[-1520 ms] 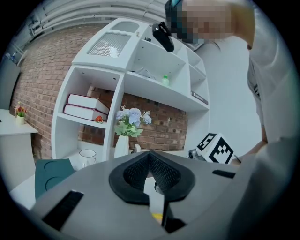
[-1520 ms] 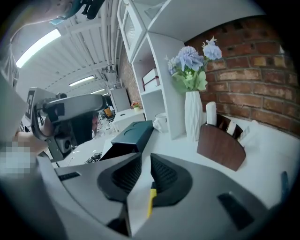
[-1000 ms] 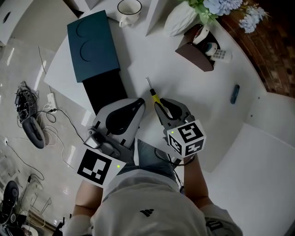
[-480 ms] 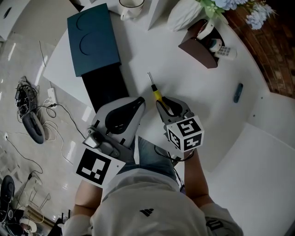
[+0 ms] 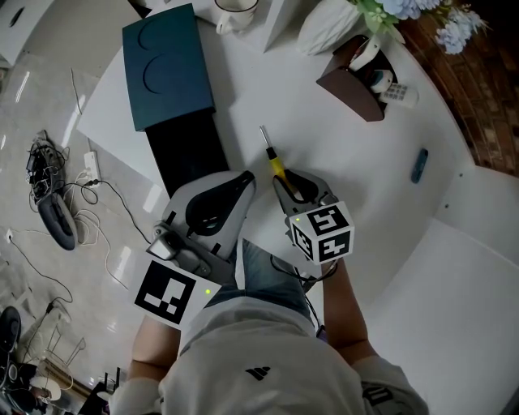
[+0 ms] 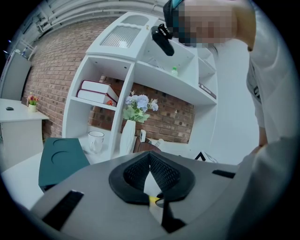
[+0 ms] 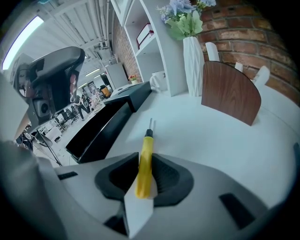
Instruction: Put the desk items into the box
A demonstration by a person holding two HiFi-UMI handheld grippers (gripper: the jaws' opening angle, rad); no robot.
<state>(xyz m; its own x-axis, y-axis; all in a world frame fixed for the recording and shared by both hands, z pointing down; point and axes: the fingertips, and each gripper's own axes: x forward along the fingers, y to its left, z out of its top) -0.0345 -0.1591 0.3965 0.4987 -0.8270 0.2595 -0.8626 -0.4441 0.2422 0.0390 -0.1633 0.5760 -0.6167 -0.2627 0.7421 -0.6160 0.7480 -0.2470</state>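
Observation:
A yellow-handled screwdriver (image 5: 278, 168) lies on the white desk (image 5: 357, 162), its metal tip pointing away from me. My right gripper (image 5: 285, 180) is lowered over it, and the handle (image 7: 146, 159) lies between the jaws. They have just been opening, and a gap shows beside the handle. The black open box (image 5: 190, 154) stands just left of the screwdriver, with its teal lid (image 5: 166, 69) behind it. My left gripper (image 5: 246, 178) hovers at the box's near end, its jaws meeting at the tips with nothing in them.
A brown holder (image 5: 353, 85) with a remote stands at the back right beside a white vase (image 5: 324, 28). A mug (image 5: 235, 10) is behind the lid. A small blue item (image 5: 418, 165) lies at the desk's right. Cables (image 5: 49, 186) lie on the floor at left.
The right gripper has sunk a little over the screwdriver, so that its handle now lies deeper between the jaws. The left gripper has stayed put.

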